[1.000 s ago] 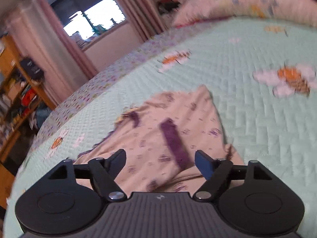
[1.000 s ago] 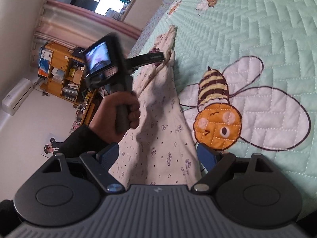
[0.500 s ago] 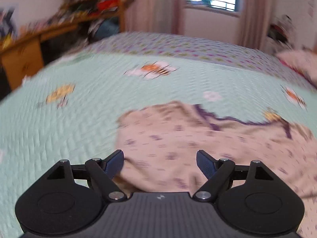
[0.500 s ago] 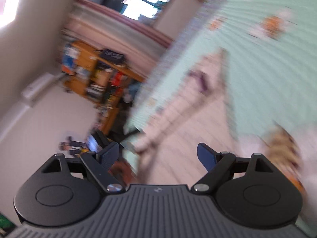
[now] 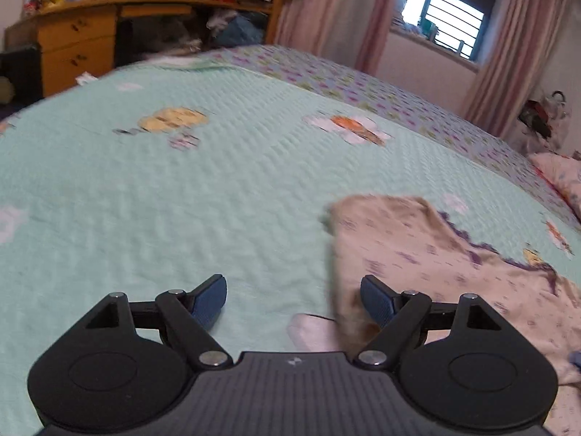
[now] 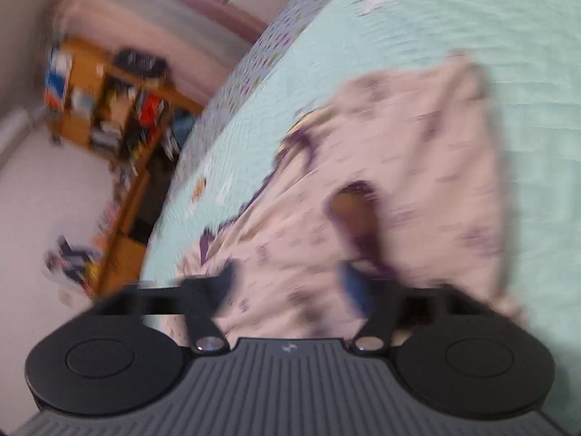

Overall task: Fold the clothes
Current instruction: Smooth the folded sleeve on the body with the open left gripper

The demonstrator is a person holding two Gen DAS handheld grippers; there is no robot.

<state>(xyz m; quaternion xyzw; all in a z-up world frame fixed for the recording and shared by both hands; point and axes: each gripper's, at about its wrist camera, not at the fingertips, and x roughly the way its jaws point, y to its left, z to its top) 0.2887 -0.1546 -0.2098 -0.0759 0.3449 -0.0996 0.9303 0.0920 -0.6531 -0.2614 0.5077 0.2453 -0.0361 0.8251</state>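
A cream garment with small purple prints and purple trim (image 5: 435, 254) lies rumpled on the mint-green quilted bed (image 5: 181, 200). My left gripper (image 5: 292, 298) is open just above the quilt at the garment's left edge. Its right finger (image 5: 377, 301) is over the cloth and its left finger is over bare quilt. In the blurred right wrist view the garment (image 6: 417, 163) fills the middle. My right gripper (image 6: 290, 287) hangs low over it, jaws closing, with cloth lying between the still-separated fingers.
A wooden desk with drawers (image 5: 80, 40) and cluttered shelves (image 6: 109, 109) stand beyond the bed's far edge. A window (image 5: 446, 18) with pink curtains is behind the bed. A floral pillow (image 5: 559, 174) lies at the right.
The left view swung and levelled out, and the garment slid from between its jaws to their right side. The right gripper swept over the garment and its jaws narrowed. The other hand left its view.
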